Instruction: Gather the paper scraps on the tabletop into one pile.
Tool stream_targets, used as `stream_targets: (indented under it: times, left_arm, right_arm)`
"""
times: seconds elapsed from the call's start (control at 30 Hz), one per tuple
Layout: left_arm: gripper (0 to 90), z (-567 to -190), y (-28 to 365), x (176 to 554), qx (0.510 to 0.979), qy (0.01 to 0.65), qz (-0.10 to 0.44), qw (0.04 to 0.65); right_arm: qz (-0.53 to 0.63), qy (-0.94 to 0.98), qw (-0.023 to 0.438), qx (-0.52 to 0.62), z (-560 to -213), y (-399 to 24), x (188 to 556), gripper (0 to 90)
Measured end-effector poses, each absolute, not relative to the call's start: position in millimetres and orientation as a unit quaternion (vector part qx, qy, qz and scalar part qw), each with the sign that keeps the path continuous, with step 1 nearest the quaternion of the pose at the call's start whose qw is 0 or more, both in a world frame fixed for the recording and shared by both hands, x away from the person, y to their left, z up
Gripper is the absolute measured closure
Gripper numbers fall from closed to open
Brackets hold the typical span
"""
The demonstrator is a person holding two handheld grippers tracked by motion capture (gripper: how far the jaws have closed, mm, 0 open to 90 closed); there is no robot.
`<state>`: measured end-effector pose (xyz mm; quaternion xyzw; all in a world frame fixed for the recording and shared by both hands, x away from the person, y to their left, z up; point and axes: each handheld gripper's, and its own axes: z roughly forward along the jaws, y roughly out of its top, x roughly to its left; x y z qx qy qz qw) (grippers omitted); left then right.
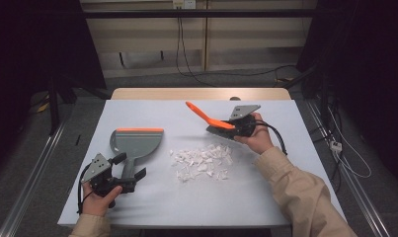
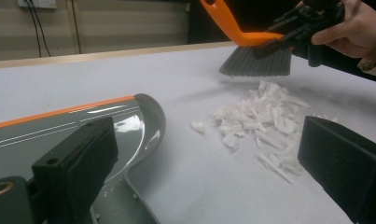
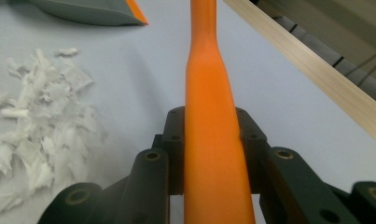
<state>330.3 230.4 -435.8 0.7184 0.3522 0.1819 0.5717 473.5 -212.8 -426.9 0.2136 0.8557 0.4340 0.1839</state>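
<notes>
At the left of the worktop [image 1: 137, 197], the left gripper [image 1: 128, 172] is sitting with its jaws spread wide on either side of the handle of the grey dustpan [image 1: 137, 143], not pressing on it. The dustpan is lying flat, its orange-edged lip pointing away from the person. Just to its right, a pile of white paper scraps [image 1: 202, 162] is lying. Beyond the pile, the right gripper [image 1: 231, 126] is clamping its jaws on the orange brush [image 1: 206, 117], holding its dark bristles just above the scraps.
</notes>
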Motion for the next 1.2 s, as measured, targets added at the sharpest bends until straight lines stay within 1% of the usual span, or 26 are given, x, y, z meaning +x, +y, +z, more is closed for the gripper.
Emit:
stream_targets:
  times: [0.13, 0.27, 0.37, 0.43, 0.5, 0.6, 0.8, 0.87, 0.93, 1.03, 1.2]
  left_arm:
    - [4.4, -436, 230, 331, 0.720, 0.352, 0.182, 0.570]
    - [4.4, -436, 229, 331, 0.720, 0.352, 0.183, 0.569]
    - [4.4, -437, 229, 332, 0.722, 0.351, 0.183, 0.568]
    - [4.5, -437, 228, 332, 0.723, 0.350, 0.184, 0.567]
    - [4.6, -437, 228, 331, 0.723, 0.349, 0.184, 0.567]
    - [4.6, -437, 228, 331, 0.723, 0.348, 0.184, 0.567]
    - [4.6, -436, 229, 330, 0.725, 0.346, 0.186, 0.566]
    - [4.6, -435, 230, 329, 0.723, 0.347, 0.186, 0.567]
    - [4.6, -435, 230, 329, 0.723, 0.348, 0.186, 0.567]
    - [4.7, -435, 230, 329, 0.724, 0.347, 0.186, 0.567]
    - [4.7, -435, 229, 329, 0.724, 0.347, 0.186, 0.567]
  right_arm:
    - [0.421, 0.851, 0.200, 0.243, -432, -226, 467, 71.1]
    - [0.431, 0.845, 0.184, 0.259, -442, -226, 458, 71.1]
    - [0.433, 0.844, 0.191, 0.255, -443, -220, 450, 71.1]
    - [0.448, 0.839, 0.177, 0.254, -444, -215, 445, 71.2]
    - [0.442, 0.845, 0.182, 0.240, -444, -207, 440, 71.1]
    - [0.455, 0.845, 0.166, 0.227, -443, -195, 432, 71.2]
    - [0.473, 0.839, 0.171, 0.205, -434, -176, 423, 71.1]
    - [0.482, 0.832, 0.176, 0.210, -428, -176, 423, 71.1]
    - [0.477, 0.832, 0.191, 0.210, -421, -178, 424, 71.1]
    - [0.482, 0.824, 0.196, 0.223, -414, -186, 427, 71.1]
    - [0.478, 0.819, 0.203, 0.245, -415, -201, 430, 71.1]
